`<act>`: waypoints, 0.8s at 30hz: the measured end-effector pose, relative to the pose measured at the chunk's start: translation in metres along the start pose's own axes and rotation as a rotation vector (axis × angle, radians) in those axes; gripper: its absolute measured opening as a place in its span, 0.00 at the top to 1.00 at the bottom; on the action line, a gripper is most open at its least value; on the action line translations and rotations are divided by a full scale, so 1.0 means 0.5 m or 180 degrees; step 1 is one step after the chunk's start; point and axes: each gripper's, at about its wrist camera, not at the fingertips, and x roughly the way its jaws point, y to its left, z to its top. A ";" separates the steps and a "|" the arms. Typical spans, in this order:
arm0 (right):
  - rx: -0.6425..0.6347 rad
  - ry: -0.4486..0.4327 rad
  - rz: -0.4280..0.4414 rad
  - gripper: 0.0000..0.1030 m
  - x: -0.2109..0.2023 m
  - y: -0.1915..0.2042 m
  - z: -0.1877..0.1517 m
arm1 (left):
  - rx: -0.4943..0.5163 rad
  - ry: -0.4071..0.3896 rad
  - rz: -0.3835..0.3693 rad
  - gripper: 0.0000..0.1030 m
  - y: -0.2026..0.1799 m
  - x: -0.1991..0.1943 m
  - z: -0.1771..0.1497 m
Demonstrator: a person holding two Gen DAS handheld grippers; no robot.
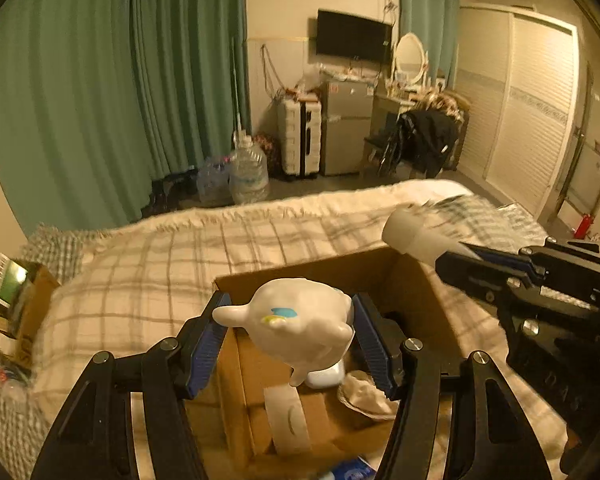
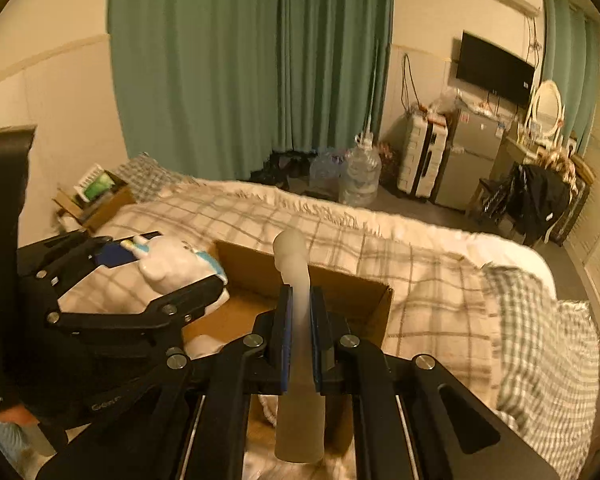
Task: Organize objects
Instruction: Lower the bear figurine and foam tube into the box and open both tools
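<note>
Left gripper (image 1: 290, 330): pinching white ceramic animal figurine (image 1: 300, 320) above open brown cardboard box (image 1: 340, 268). Right gripper (image 2: 300, 320): clamped on frosted translucent plastic tube (image 2: 298, 280) over same box.

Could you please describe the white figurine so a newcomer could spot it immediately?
Find the bed with the plaid blanket; an open cardboard box sits on it. Above the box, the left gripper clamps the white figurine, a glossy rounded animal with blue markings, unlike the frosted tube.
</note>
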 end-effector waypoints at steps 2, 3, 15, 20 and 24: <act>0.0079 0.0067 0.0014 0.93 0.048 -0.021 -0.008 | -0.0008 0.0062 0.0011 0.38 0.005 0.042 -0.014; 0.0107 0.0098 0.0021 0.93 0.070 -0.029 -0.011 | 0.0003 0.0094 0.0007 0.38 0.007 0.061 -0.021; 0.0359 -0.0014 0.0026 0.41 0.074 -0.068 -0.046 | 0.0087 0.0056 -0.0108 0.14 -0.001 0.067 -0.063; 0.0327 -0.0140 -0.0068 0.31 -0.057 -0.046 -0.036 | 0.0149 -0.0066 -0.0011 0.04 -0.005 -0.045 -0.057; 0.0173 -0.0159 -0.0265 0.21 -0.170 -0.013 -0.045 | 0.0131 -0.0215 0.0042 0.00 0.000 -0.172 -0.068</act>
